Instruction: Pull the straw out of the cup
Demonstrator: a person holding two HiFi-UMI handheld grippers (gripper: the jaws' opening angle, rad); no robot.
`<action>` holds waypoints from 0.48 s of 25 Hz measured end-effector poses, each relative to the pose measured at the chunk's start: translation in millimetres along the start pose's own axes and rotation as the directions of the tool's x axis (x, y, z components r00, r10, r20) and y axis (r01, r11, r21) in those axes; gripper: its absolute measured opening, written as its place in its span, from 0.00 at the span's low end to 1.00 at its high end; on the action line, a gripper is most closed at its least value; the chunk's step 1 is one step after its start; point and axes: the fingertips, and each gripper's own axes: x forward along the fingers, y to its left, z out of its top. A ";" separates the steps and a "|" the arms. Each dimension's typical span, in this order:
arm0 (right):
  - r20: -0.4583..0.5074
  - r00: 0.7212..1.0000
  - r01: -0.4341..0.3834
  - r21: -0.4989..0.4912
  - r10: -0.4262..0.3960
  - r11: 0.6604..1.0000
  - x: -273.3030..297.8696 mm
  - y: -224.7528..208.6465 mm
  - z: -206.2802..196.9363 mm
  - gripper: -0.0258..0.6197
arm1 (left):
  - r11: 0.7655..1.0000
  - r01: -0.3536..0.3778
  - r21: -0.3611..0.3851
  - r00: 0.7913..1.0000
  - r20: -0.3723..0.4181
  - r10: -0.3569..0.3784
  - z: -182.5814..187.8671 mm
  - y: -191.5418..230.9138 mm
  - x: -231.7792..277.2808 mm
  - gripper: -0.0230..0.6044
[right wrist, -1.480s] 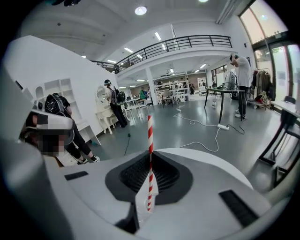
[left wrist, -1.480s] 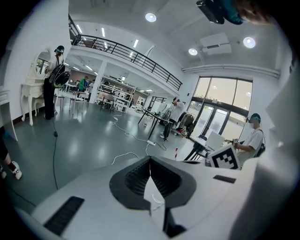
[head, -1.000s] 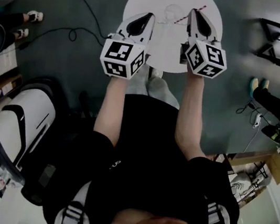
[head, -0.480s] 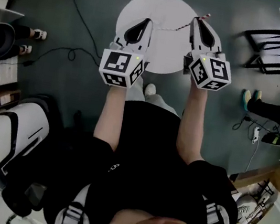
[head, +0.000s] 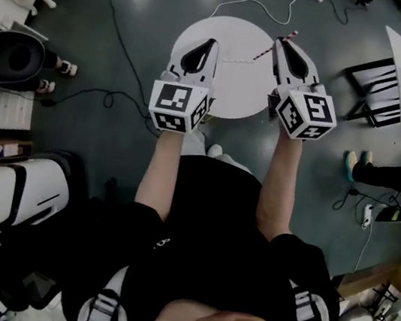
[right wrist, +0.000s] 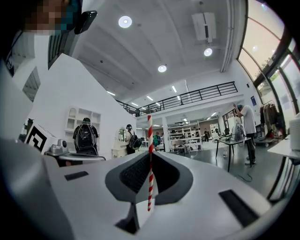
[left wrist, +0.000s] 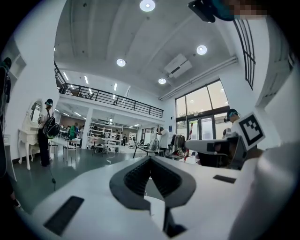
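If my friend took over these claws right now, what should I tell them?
Left claw: shut, with nothing in it.
Right claw: shut on the red-and-white striped straw, which sticks out past the claw's tip.
Where things are: both claws are held up in the air over the round white table. I can't make out the cup in any view.
Done: the straw hangs free in the right claw, so it looks pulled out.
Left: probably only setting the straw down. Find the cup first so you don't bump it.
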 end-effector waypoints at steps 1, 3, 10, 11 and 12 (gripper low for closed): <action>0.003 1.000 -0.003 -0.002 0.003 1.000 -0.8 0.6 -0.2 0.08 | 1.000 -0.001 0.004 1.000 0.001 0.001 0.4 -2.5 -1.6 0.05; -0.004 1.000 -0.011 -0.012 0.011 1.000 0.3 5.6 -3.1 0.08 | 1.000 -0.008 0.004 1.000 0.007 0.008 3.7 -2.6 -7.0 0.05; -0.017 0.999 -0.037 -0.016 0.037 0.999 -2.0 15.1 -3.2 0.08 | 0.999 -0.046 -0.002 0.999 0.016 0.046 7.8 7.6 -20.9 0.05; -0.019 0.999 -0.037 -0.015 0.037 0.999 -2.7 15.2 -3.9 0.09 | 0.999 -0.047 -0.002 0.999 0.013 0.047 6.6 7.2 -22.0 0.05; -0.020 0.999 -0.036 -0.014 0.036 0.999 -3.2 15.1 -4.4 0.08 | 0.999 -0.047 0.001 0.999 0.010 0.047 5.7 6.7 -22.8 0.05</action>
